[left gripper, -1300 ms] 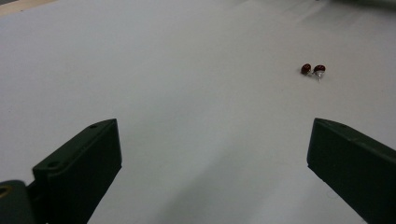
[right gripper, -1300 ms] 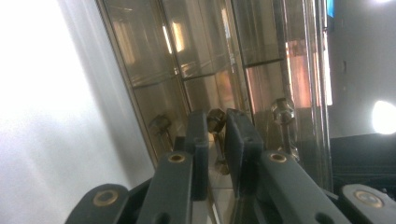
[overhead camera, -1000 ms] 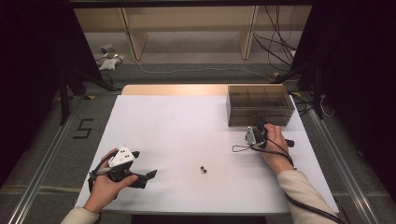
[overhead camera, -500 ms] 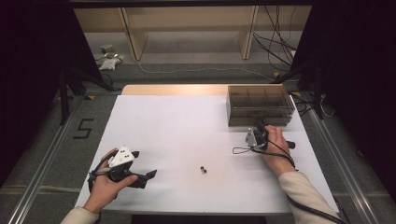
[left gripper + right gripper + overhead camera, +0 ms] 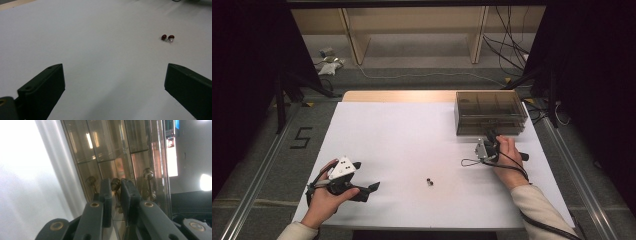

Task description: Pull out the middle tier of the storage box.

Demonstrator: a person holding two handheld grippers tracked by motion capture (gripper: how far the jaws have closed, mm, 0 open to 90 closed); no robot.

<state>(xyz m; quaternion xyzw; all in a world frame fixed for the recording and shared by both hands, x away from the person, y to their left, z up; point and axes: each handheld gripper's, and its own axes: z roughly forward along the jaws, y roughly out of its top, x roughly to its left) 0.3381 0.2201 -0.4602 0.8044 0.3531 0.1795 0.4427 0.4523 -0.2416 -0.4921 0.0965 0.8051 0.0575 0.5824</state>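
We saw a white table (image 5: pixel 412 135) with a smoky transparent drawer box (image 5: pixel 490 112) at its far right. Our right gripper (image 5: pixel 115 185) was against the box front, its jaws nearly closed on either side of a small round drawer knob (image 5: pixel 115 183); we could not tell whether they were pressing on it. Our left gripper (image 5: pixel 373 187) rested at the near left, jaws spread wide and holding nothing. Two tiny dark red beads (image 5: pixel 167 37) lay touching each other on the table between the grippers.
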